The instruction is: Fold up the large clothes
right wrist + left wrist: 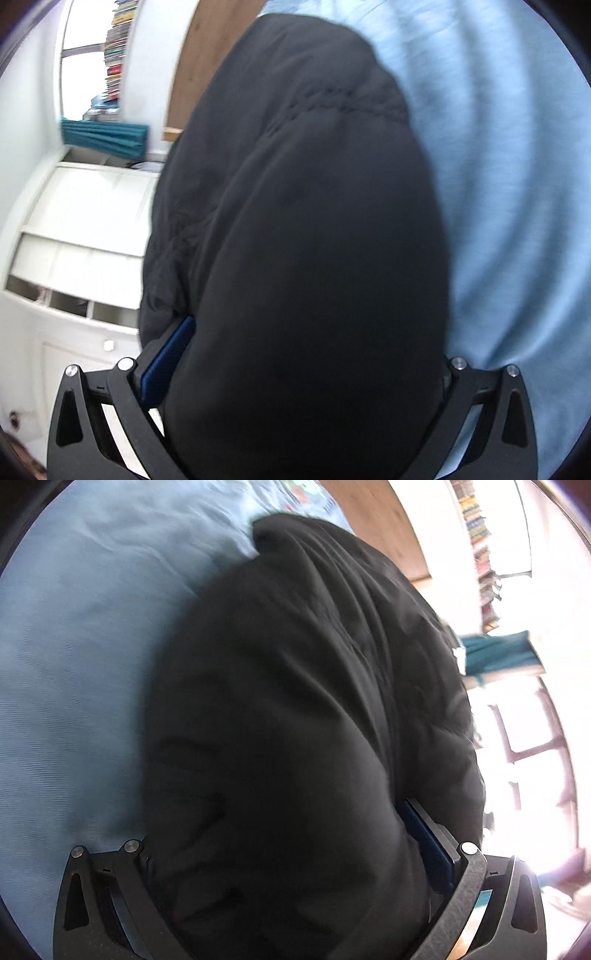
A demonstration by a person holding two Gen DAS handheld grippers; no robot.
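A large black padded garment [295, 701] fills the middle of the left wrist view and hangs over a light blue bed sheet [74, 664]. My left gripper [295, 849] is shut on a thick bunch of its fabric, which bulges between the fingers and hides the tips. The same black garment [303, 240], with a stitched seam across it, fills the right wrist view. My right gripper [299, 365] is shut on another thick bunch of it, with the blue pad [166, 365] pressed against the cloth.
The light blue sheet [517, 184] lies under the garment. A wooden headboard [199, 55], a teal cloth [107, 136], a stack of books [118, 44] by a window and white cabinets [74, 229] stand beyond the bed.
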